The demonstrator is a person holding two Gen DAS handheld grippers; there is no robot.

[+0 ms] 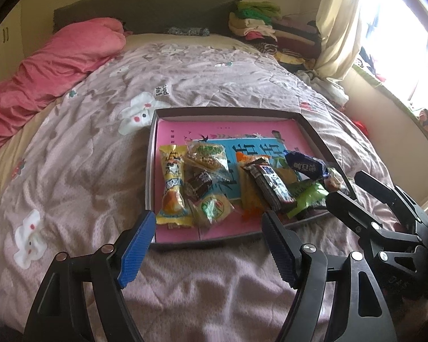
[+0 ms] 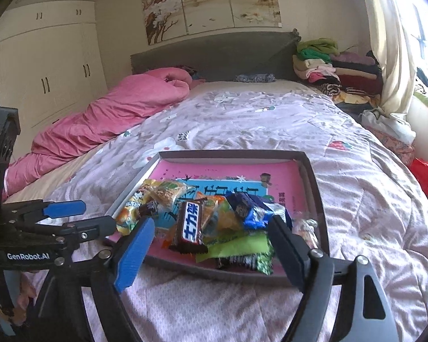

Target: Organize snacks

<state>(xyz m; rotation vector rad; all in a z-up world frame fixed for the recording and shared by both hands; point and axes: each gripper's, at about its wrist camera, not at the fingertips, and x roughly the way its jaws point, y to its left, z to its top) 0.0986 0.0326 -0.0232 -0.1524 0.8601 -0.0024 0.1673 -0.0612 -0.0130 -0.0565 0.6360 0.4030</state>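
Right gripper [image 2: 211, 249] just before snacks [image 2: 202, 222].

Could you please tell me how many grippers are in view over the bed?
2: the left gripper stands open before the tray's near left corner, and the right gripper stands open before its near right corner.

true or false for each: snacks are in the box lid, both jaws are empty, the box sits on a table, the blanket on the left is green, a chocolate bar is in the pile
1. The snacks lie inside the shallow box. True.
2. The left gripper and right gripper hold nothing. True: both stand open, clear of the snacks.
3. The box sits on a table. False: it rests on the bed quilt.
4. The bunched blanket on the left is green. False: it is pink.
5. A dark-wrapped chocolate bar lies in the pile. True.
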